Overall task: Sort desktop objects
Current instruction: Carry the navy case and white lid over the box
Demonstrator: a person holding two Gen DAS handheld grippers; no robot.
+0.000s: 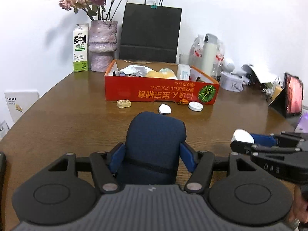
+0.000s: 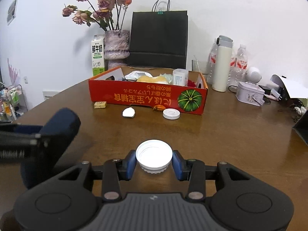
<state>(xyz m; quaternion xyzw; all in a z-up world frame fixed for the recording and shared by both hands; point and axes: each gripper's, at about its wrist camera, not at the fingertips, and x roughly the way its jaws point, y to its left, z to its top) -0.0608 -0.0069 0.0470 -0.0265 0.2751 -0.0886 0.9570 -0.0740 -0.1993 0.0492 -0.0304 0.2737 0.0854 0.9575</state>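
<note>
My left gripper (image 1: 153, 154) is shut on a dark blue soft case (image 1: 154, 142), held over the brown table; the case also shows at the left of the right wrist view (image 2: 57, 127). My right gripper (image 2: 154, 162) is shut on a white jar lid (image 2: 154, 155), which also shows at the right of the left wrist view (image 1: 243, 135). An open red cardboard box (image 1: 159, 91) with several items inside stands beyond. In front of it lie a tan block (image 1: 123, 103), a white pebble-like object (image 1: 164, 108), a small orange object (image 1: 182, 102) and a white round cap (image 1: 195, 106).
A milk carton (image 1: 80, 48), a vase of dried roses (image 1: 103, 46) and a black paper bag (image 1: 150, 32) stand behind the box. Bottles, a white flask (image 2: 221, 65) and a lilac tin (image 2: 250, 94) are at the right. A tablet (image 1: 293, 96) leans at the far right.
</note>
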